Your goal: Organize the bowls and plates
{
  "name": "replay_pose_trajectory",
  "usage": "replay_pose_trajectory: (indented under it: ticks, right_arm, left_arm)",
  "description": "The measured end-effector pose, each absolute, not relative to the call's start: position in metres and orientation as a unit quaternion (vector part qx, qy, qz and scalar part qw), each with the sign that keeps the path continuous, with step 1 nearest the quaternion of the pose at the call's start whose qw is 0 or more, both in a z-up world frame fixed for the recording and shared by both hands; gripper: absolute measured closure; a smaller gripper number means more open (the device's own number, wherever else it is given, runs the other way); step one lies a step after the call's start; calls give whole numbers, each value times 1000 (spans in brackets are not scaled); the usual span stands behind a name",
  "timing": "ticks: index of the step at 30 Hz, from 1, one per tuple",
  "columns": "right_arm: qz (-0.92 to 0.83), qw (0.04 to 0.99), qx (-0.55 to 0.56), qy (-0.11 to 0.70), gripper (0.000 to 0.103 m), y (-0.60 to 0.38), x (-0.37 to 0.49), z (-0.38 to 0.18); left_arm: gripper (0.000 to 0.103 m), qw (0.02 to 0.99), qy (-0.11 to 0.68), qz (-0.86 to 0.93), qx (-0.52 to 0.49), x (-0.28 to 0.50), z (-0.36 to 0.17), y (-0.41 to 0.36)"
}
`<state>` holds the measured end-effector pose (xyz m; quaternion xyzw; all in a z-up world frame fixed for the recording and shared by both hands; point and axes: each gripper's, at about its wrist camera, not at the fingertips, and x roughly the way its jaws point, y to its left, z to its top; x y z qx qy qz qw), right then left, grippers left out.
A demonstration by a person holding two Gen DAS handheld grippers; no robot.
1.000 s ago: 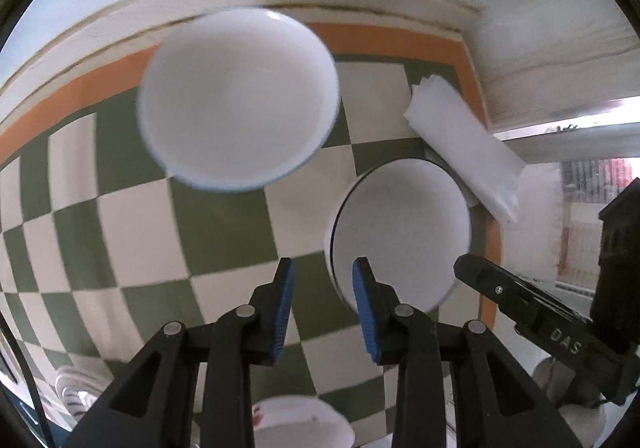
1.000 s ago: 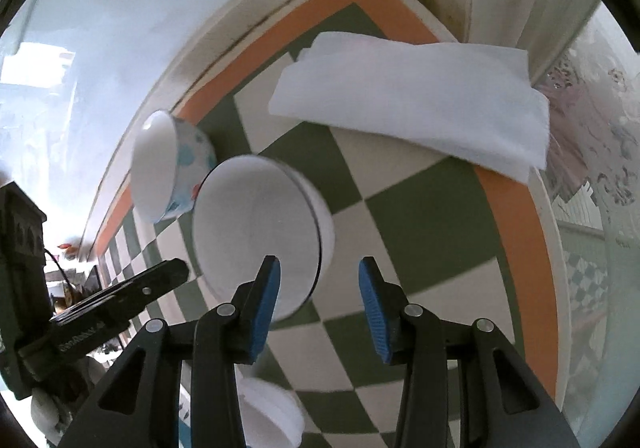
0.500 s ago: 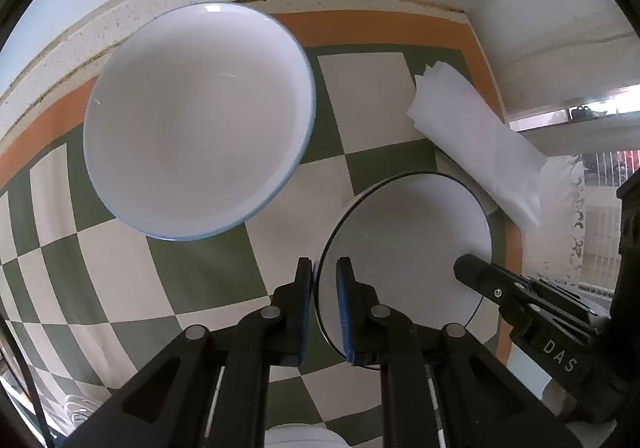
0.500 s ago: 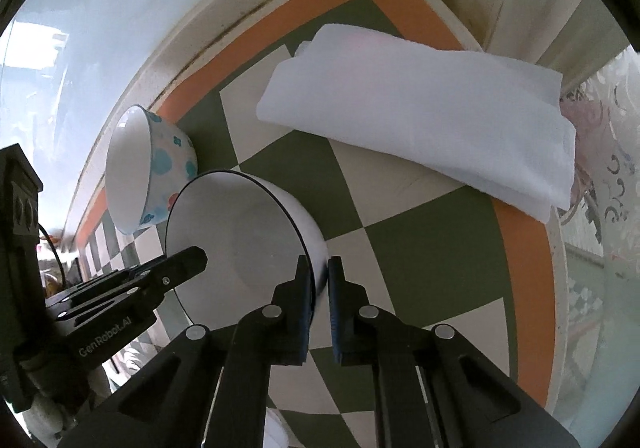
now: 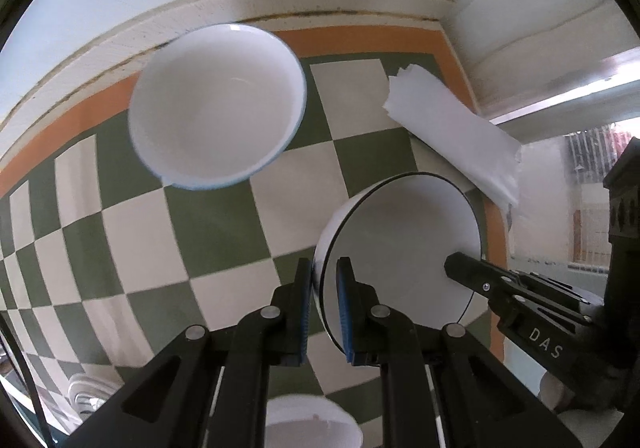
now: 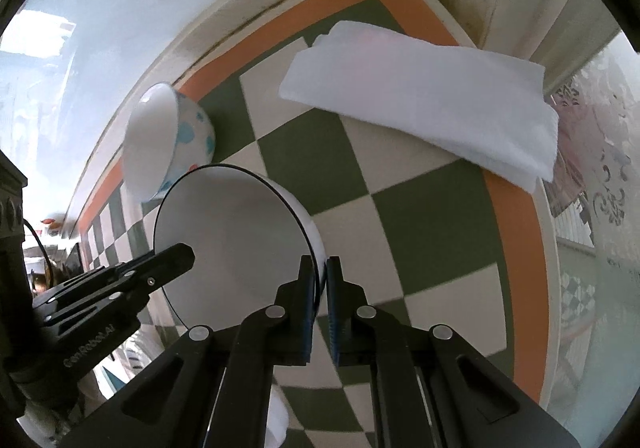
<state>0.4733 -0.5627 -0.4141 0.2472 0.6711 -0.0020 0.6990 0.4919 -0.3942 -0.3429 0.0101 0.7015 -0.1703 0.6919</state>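
Observation:
A white bowl with a thin black rim (image 5: 396,244) (image 6: 232,240) hangs between both grippers over the checked tablecloth. My left gripper (image 5: 323,280) is shut on its near-left rim, blue pads on either side of the wall. My right gripper (image 6: 321,276) is shut on the opposite rim; its black fingers (image 5: 480,280) show in the left wrist view. A larger white bowl with a blue rim and blue dots outside (image 5: 216,104) (image 6: 168,140) sits further back near the wall.
A folded white cloth (image 5: 452,132) (image 6: 432,104) lies at the table's far right corner. The green and cream checked cloth has an orange border (image 6: 516,248). More white dishes (image 5: 312,424) show at the bottom edge. A wall runs along the back.
Both grippers went from open to shut, each on the black-rimmed bowl's rim. The bowl now appears lifted slightly, and the blue-rimmed bowl looks smaller than half a second ago.

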Motion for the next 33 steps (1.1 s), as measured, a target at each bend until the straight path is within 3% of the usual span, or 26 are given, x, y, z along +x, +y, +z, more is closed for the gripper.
replay_pose_trajectory:
  ticks: [19, 33]
  right_arm:
    - [50, 703, 224, 674, 95, -481, 339, -350]
    - [57, 673, 217, 705, 95, -448, 308, -397]
  left_arm:
    - [93, 699, 692, -179, 7, 376, -295, -310]
    - [93, 670, 725, -162, 12, 344, -332, -286]
